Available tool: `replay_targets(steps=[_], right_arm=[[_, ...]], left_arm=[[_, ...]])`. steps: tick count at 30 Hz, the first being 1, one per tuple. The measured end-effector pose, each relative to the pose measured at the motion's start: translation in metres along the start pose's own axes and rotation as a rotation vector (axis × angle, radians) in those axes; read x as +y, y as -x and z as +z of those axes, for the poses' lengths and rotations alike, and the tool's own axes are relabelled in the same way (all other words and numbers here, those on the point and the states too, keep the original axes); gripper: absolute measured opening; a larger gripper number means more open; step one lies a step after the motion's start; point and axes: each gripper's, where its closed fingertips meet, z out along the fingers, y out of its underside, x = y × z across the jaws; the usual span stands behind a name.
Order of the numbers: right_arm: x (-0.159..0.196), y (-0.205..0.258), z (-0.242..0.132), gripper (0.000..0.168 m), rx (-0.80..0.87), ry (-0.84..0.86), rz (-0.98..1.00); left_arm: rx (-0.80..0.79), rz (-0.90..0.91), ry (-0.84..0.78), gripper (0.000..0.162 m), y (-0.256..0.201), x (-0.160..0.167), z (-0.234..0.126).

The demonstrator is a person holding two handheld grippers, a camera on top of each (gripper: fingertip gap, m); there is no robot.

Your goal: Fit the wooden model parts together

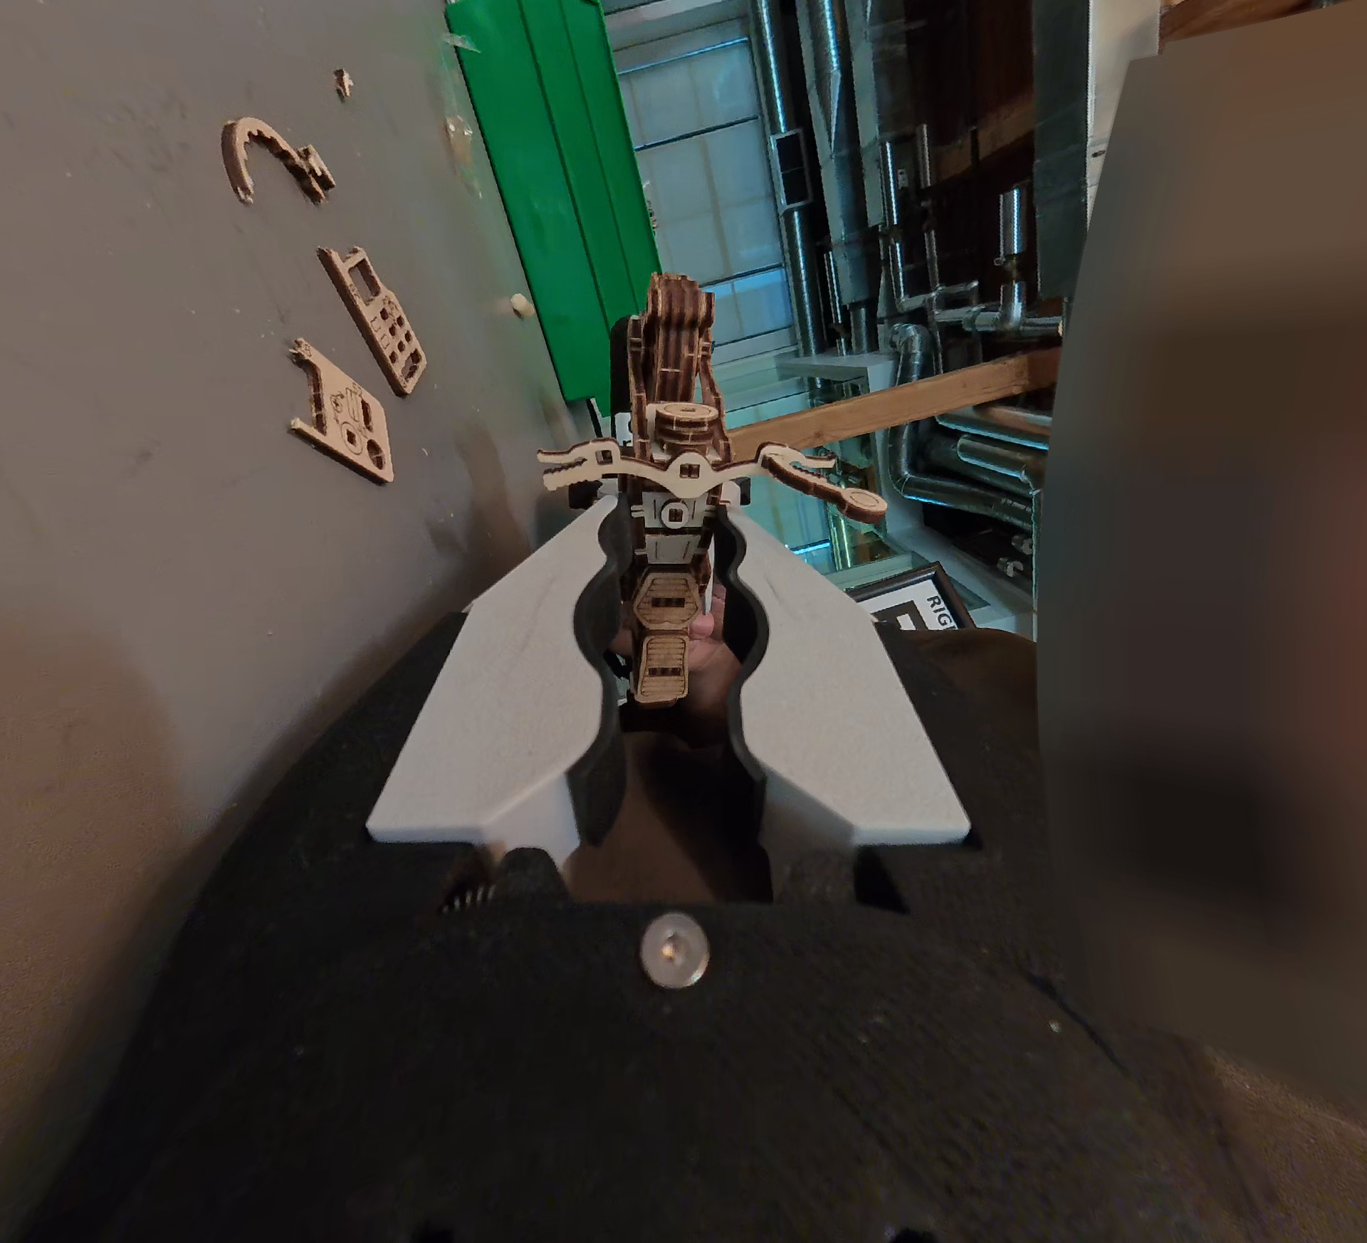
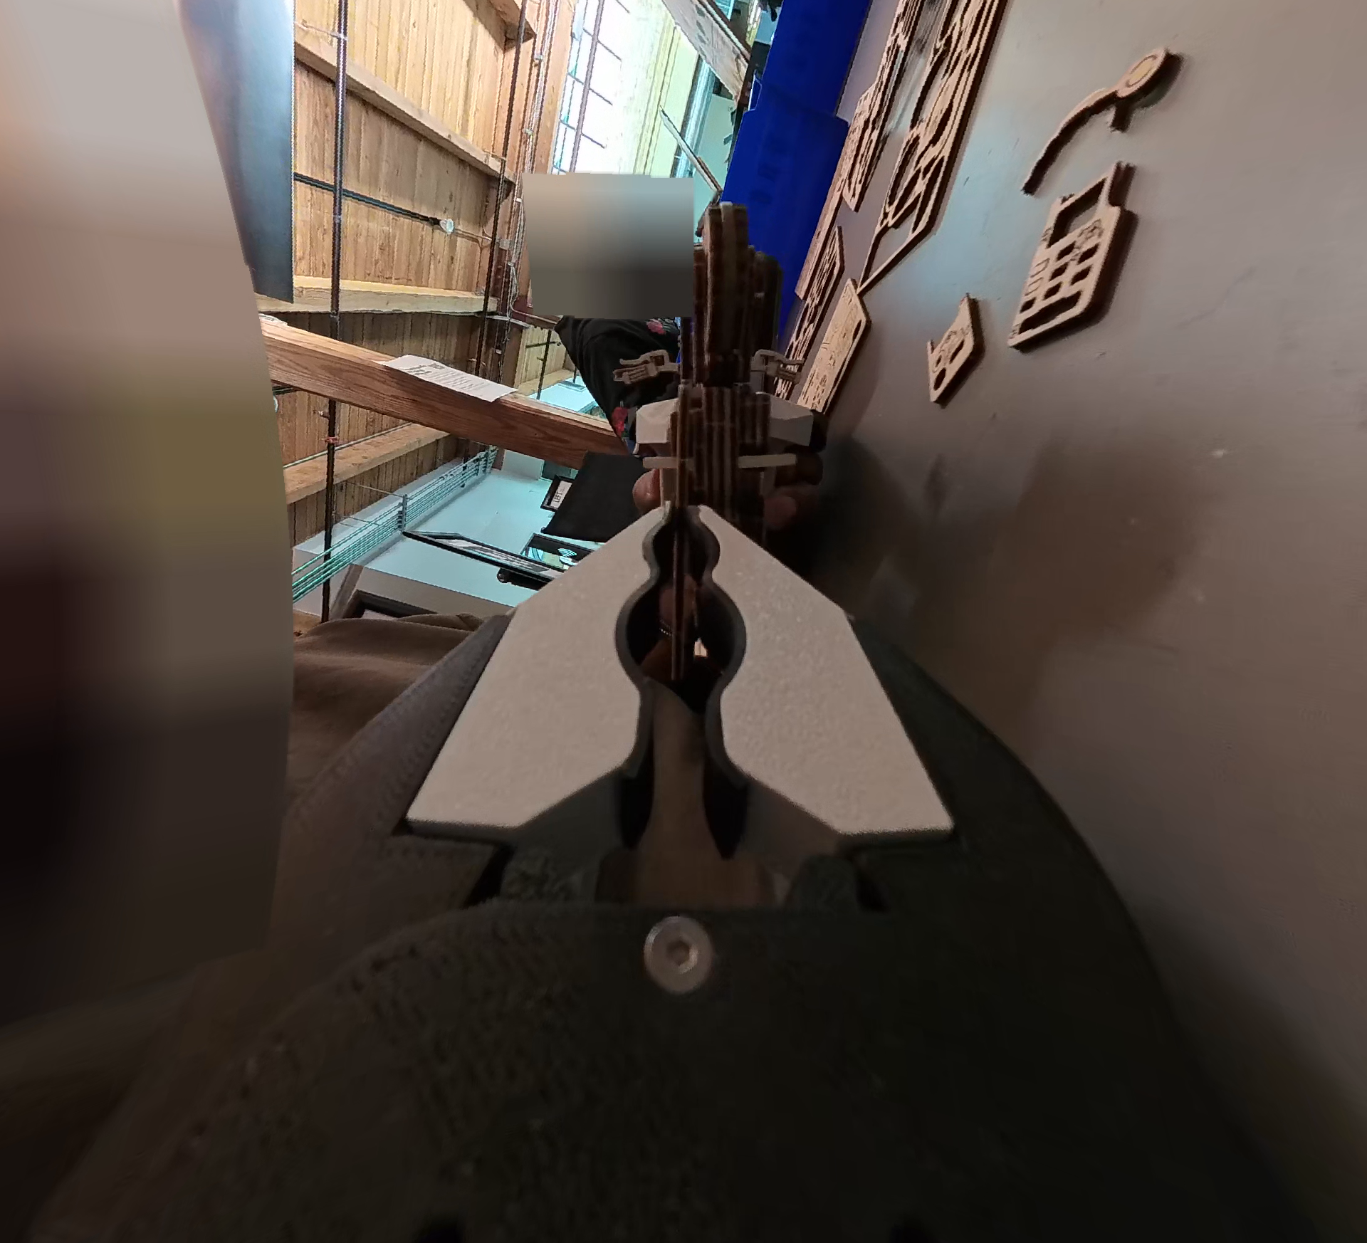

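Note:
A wooden motorcycle model [image 1: 669, 438] with pale handlebars [image 1: 688, 464] is held up in the air beside the grey table [image 1: 148, 542]. My left gripper [image 1: 666, 519] is shut on the model's body just behind the handlebars. In the right wrist view the model [image 2: 728, 349] shows end-on, with the left gripper [image 2: 728, 427] clamped around it. My right gripper [image 2: 677, 519] is shut on a thin flat wooden part [image 2: 677, 601] seen edge-on. That part's front end meets the near end of the model. Whether it is seated there is hidden.
Loose wooden parts lie on the table: a curved piece [image 1: 270, 161] and two cut-out panels [image 1: 377, 320] [image 1: 344, 412]. More parts [image 2: 1072, 261] and cut-out sheets [image 2: 932, 24] show in the right view. A green bin [image 1: 547, 187] and a blue bin [image 2: 814, 61] stand behind. Both grippers' tips are close together, under 4 cm apart.

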Motion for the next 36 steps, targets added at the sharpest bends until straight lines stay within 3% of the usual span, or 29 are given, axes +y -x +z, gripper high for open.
replay_targets(steps=[18,36], right_arm=[[-0.0003,-0.0035,-0.0017,0.001,0.003,0.000,0.031],[-0.0020,-0.0019,-0.0038,0.007,0.040,0.015,-0.061]], left_arm=[[0.003,0.001,0.005,0.019,-0.0005,0.0008,0.0003],[0.004,-0.001,0.004,0.020,-0.0007,0.0005,0.0001]])
